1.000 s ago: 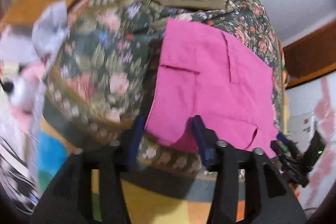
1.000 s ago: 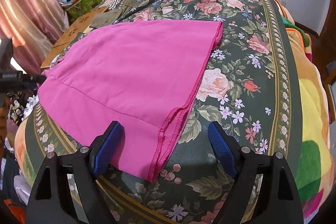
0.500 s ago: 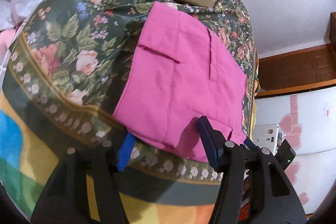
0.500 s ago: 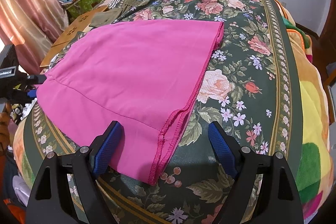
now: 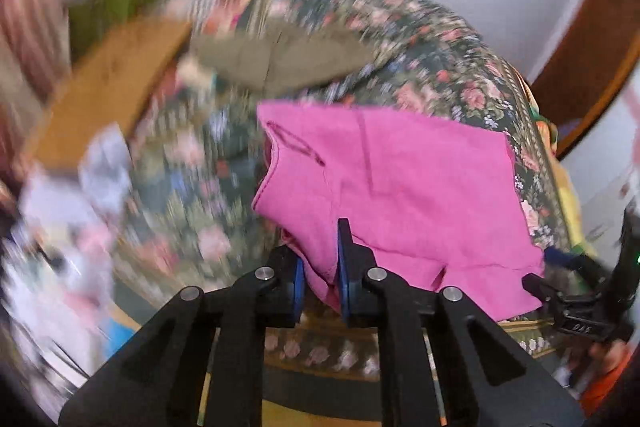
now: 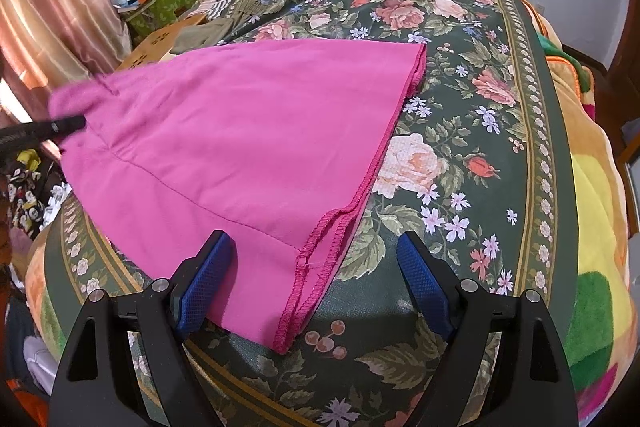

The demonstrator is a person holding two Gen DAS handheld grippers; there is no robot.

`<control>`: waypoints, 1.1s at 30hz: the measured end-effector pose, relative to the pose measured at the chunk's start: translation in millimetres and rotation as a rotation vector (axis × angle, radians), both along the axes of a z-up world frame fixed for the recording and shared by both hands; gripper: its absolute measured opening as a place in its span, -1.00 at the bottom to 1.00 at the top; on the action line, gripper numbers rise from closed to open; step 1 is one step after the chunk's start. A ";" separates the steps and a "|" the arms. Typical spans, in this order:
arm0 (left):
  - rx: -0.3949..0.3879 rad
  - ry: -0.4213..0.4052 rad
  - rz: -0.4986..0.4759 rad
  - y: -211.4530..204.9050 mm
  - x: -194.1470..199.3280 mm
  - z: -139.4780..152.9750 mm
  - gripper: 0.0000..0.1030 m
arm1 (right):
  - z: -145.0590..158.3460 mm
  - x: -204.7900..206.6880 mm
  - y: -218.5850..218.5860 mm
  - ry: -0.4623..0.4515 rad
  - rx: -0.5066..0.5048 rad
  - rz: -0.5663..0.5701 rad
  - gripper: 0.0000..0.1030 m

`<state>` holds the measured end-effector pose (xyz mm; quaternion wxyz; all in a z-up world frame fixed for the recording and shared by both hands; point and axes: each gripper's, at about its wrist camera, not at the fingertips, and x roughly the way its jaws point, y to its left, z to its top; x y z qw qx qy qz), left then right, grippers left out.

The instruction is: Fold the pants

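The left hand-held gripper [image 5: 320, 267] is tilting steeply downward at the lower centre of its frame, its jaws closing on a bunched edge of the pink pants [image 6: 240, 131], which are lying on the floral bedspread [image 6: 480, 131]. The right hand-held gripper [image 6: 312, 287] is angling down, spread wide, straddling the pants' hem corner.

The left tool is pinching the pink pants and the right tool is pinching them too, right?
Not quite. The left tool is closing on the pink pants, but the right tool is open, its fingers wide apart either side of the hem. The right wrist view shows it.
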<state>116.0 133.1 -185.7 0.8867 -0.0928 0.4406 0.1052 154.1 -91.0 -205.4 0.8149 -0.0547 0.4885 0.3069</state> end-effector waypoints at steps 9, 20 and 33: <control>0.184 -0.163 -0.289 -92.4 28.2 59.1 -0.75 | 5.6 -4.3 -7.5 0.008 0.010 -0.027 0.58; -0.016 0.002 -0.524 -168.2 71.0 21.2 -0.76 | 22.9 -14.0 -53.6 -0.028 0.023 -0.118 0.58; -0.196 0.153 -0.590 -167.5 81.1 -11.3 0.38 | 35.1 -13.5 -62.4 -0.051 0.049 -0.154 0.59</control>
